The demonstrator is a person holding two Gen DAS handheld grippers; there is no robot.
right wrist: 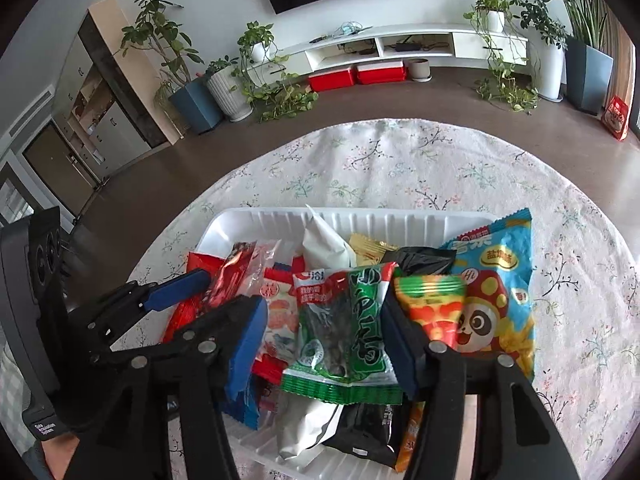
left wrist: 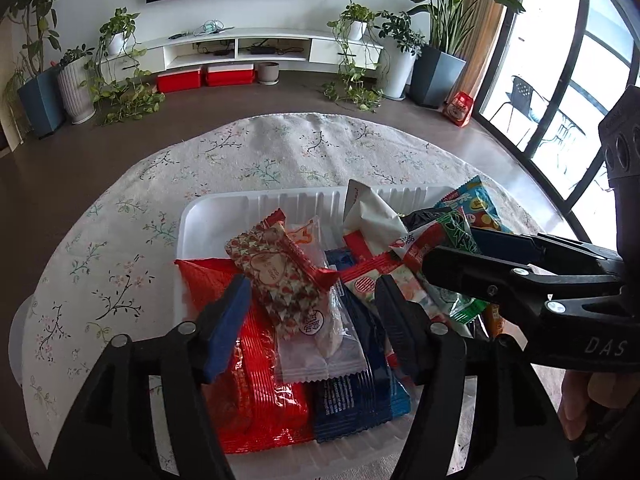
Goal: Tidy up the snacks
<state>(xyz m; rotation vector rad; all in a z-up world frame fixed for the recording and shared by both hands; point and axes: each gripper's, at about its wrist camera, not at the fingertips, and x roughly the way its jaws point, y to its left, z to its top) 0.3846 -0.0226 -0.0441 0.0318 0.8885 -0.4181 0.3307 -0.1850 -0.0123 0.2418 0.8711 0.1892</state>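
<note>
Here a white ribbed tray [left wrist: 192,216] sits on a round table under a floral tablecloth [left wrist: 120,240], and it is piled with snack packets. In the left wrist view the left gripper [left wrist: 310,300] hangs over the tray's left half with its jaws spread wide and nothing between them; below the gap lie a heart-patterned red packet [left wrist: 280,276], a clear packet [left wrist: 320,344], a large red packet [left wrist: 256,396] at the tray's left edge and a dark blue packet [left wrist: 352,404] beside it. The right gripper [right wrist: 324,324] hovers over the tray's right half, jaws likewise wide, bracketing a green seaweed packet [right wrist: 344,336] without the pads visibly pressing it. Just right of that lies an orange-and-green packet [right wrist: 430,304], and a big blue panda packet [right wrist: 496,280] leans over the tray's right edge onto the cloth. A white packet [right wrist: 324,244] stands tilted near the far rim, and a black packet [right wrist: 368,428] lies at the near edge.
</note>
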